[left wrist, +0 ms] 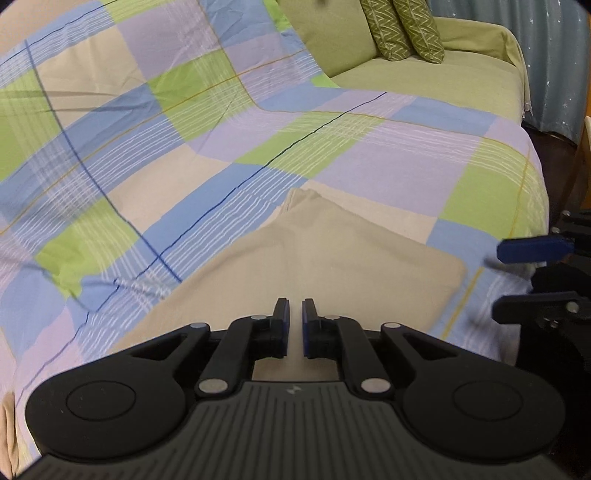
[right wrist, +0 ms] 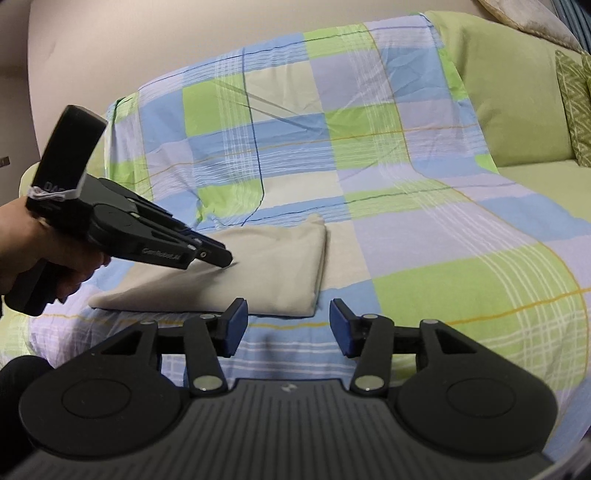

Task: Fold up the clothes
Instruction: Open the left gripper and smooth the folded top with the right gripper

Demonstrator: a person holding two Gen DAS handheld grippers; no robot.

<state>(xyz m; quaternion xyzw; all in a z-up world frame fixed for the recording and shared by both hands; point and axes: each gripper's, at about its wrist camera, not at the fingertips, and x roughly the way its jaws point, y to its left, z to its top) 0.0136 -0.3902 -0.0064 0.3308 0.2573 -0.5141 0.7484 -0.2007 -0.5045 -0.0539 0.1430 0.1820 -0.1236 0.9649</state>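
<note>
The beige cloth lies folded; my left gripper, nearly closed and empty, hovers above it, my right gripper open beside it; next I'd press it flat.

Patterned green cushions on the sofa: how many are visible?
2: one cushion and a second cushion lean side by side against the sofa back; others may be out of frame.

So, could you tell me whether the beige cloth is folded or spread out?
Folded: the beige cloth lies as a compact rectangle with stacked layers at its edge on the checked sheet.
</note>
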